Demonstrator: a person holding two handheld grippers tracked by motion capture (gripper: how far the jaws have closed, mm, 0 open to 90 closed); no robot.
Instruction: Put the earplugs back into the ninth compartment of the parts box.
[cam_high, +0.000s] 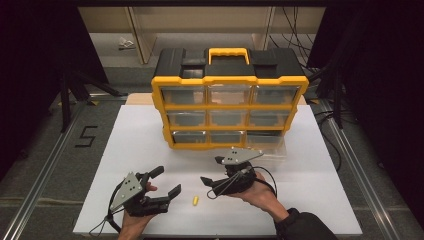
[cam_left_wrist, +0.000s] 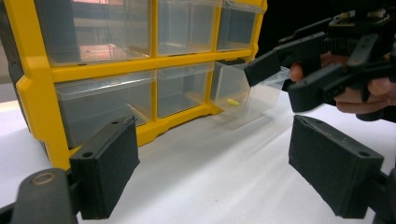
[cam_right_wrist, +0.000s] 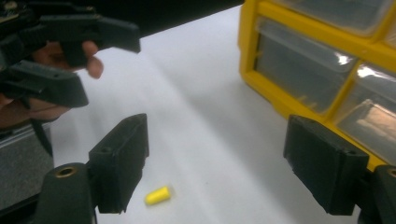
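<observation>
On the white surface (cam_high: 300, 195) a small yellow capsule-shaped plug (cam_high: 195, 201) lay between the two hands, near the right tool (cam_high: 211, 171) and a little apart from the left tool (cam_high: 167, 181). Both tools stood released, jaws wide with nothing between them. Behind them stood a yellow-framed plastic organiser with clear drawers (cam_high: 229, 106); its bottom right clear drawer (cam_high: 270, 145) was pulled out, and in the left gripper view a second small yellow piece (cam_left_wrist: 233, 102) lay inside it.
</observation>
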